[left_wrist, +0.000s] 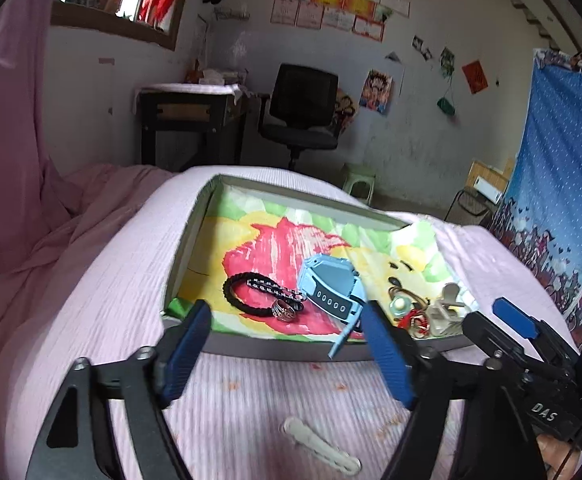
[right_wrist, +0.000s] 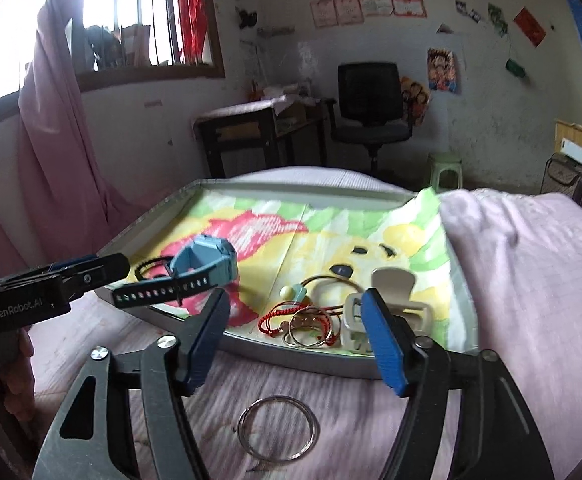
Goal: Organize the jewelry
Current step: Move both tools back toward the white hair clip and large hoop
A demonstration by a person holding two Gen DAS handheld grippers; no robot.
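A shallow grey tray [right_wrist: 375,366] lined with a painted paper of red, yellow and green sits on a pink ribbed bedspread [left_wrist: 91,300]; every place below is given from it.

Inside the tray, toward its left side, lie one light-blue plastic wristwatch [left_wrist: 329,286], one black braided bracelet [left_wrist: 247,294] and one dark patterned ring [left_wrist: 284,312] just beside the watch. Toward the tray's right near corner lie one beige hair claw clip [right_wrist: 391,300], one red cord bracelet [right_wrist: 287,316] and a tangle of thin metal hoops [right_wrist: 307,332]; their count cannot be told.

Outside the tray's near rim, two things rest on the bedspread: one silver metal bangle [right_wrist: 277,428] and one white flat clip [left_wrist: 321,446].

The left gripper [left_wrist: 285,354] and right gripper [right_wrist: 297,344] both stand at the near rim with jaws spread, nothing between them.
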